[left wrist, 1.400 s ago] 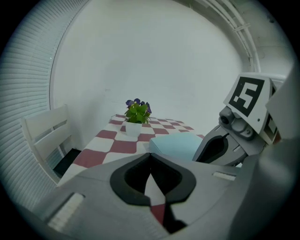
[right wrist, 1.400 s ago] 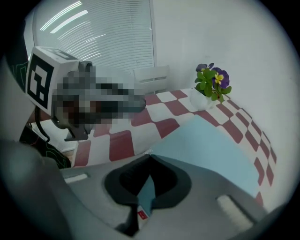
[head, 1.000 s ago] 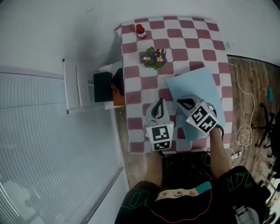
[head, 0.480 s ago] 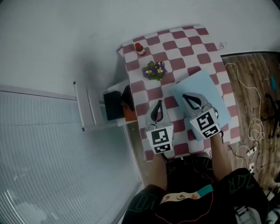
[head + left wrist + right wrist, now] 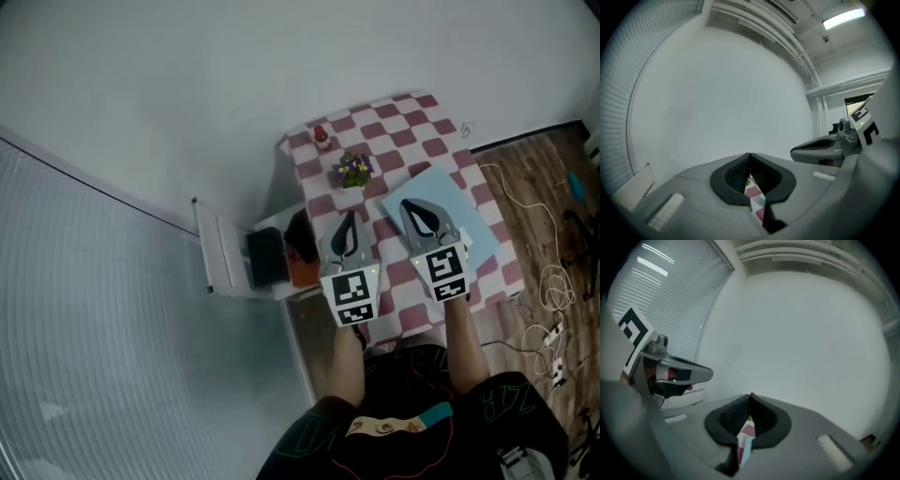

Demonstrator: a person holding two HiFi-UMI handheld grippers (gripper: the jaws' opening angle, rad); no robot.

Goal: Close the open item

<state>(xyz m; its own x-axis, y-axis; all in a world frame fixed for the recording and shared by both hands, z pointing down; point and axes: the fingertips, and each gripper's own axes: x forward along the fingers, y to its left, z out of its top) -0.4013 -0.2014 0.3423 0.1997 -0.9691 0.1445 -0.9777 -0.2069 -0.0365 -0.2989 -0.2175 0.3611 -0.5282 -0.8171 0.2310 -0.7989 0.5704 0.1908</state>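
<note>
A light blue flat item (image 5: 448, 208) lies shut and flat on the red-and-white checkered table (image 5: 403, 117). Both grippers hang in the air above the table's near half, pointing roughly level toward the white wall. My left gripper (image 5: 348, 215) is shut with nothing in it; its tips meet (image 5: 750, 154) against the bare wall. My right gripper (image 5: 406, 204) hovers over the blue item, shut and empty as well, tips together (image 5: 751, 395). Each gripper view catches the other gripper at its side: the right gripper (image 5: 820, 147) and the left gripper (image 5: 679, 373).
A small red bottle (image 5: 322, 138) and a pot of flowers (image 5: 352, 170) stand at the table's far end. Left of the table are a white rack (image 5: 211, 253), a black box (image 5: 265, 258) and something orange (image 5: 302, 272). Cables (image 5: 553, 281) lie on the wooden floor at the right.
Both grippers have lifted up off the table and tilted from pointing down to nearly level. The right one has left the blue item's surface. The table now looks smaller and farther away.
</note>
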